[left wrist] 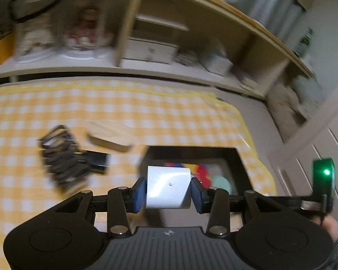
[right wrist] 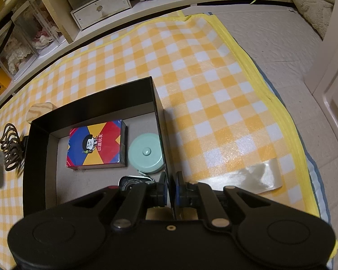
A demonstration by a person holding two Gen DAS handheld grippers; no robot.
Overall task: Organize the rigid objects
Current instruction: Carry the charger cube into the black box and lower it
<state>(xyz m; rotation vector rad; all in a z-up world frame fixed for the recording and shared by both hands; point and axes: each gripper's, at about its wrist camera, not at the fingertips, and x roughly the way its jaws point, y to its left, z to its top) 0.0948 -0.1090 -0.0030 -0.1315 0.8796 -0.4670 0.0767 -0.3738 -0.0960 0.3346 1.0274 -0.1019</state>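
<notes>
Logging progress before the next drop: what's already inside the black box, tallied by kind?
Card boxes: 1, the red, blue and yellow card box
Round green tape measures: 1, the tape measure
Dark round-faced items: 1, the dark item, partly hidden behind the right gripper
Total: 3 in the black box

White block clamped in the left gripper (left wrist: 168,187)

The white block (left wrist: 167,186) sits between blue pads (left wrist: 139,191), above the black box (left wrist: 232,157) on the yellow checked mat (left wrist: 101,108).
</notes>
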